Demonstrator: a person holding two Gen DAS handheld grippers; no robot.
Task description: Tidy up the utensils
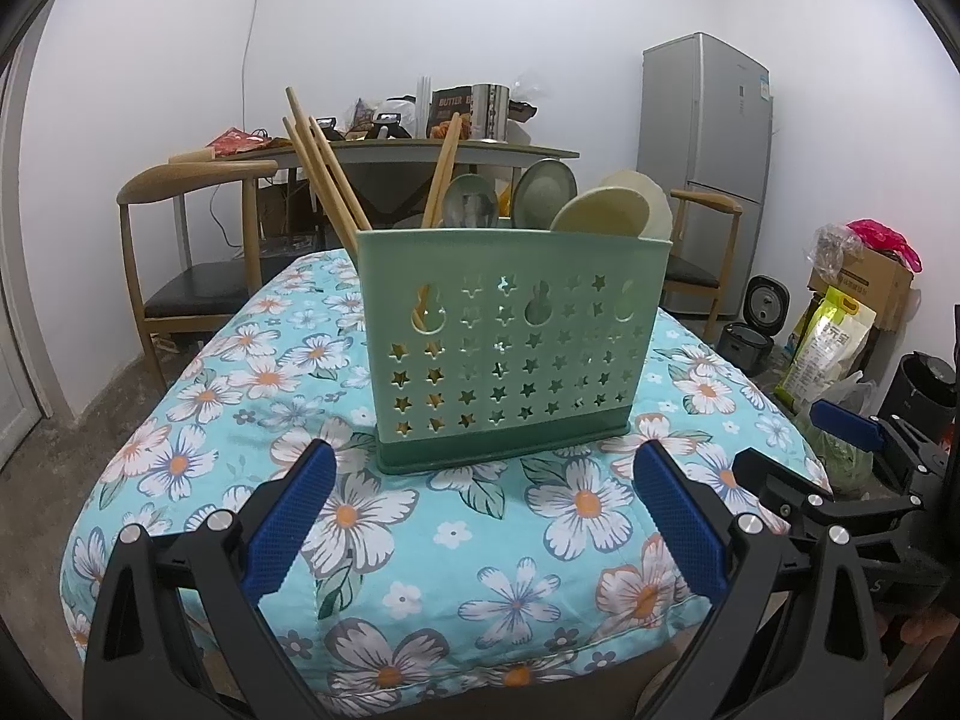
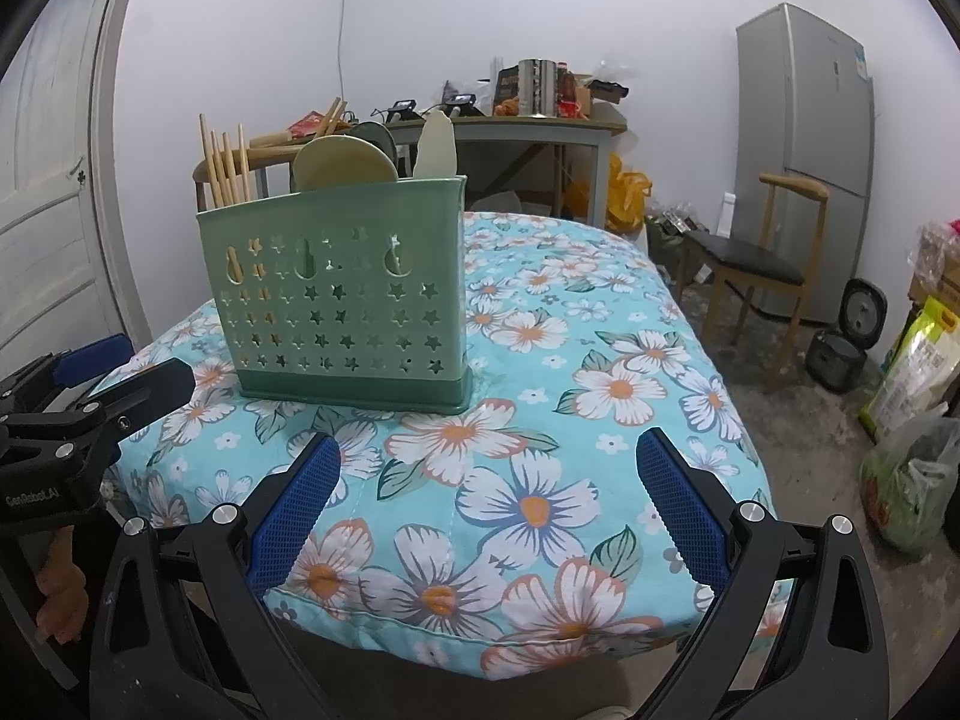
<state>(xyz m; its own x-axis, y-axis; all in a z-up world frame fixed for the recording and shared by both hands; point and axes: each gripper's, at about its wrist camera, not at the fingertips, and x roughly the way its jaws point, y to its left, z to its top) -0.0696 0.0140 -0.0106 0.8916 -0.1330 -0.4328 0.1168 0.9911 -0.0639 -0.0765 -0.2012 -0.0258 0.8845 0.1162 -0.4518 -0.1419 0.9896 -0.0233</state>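
Utensil caddy filled, left gripper spread; right gripper spread

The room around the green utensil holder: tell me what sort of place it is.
Most likely a home kitchen or dining room. A grey fridge stands in the corner, a rice cooker sits on the floor, and wooden chairs flank a cluttered table behind the utensil holder.
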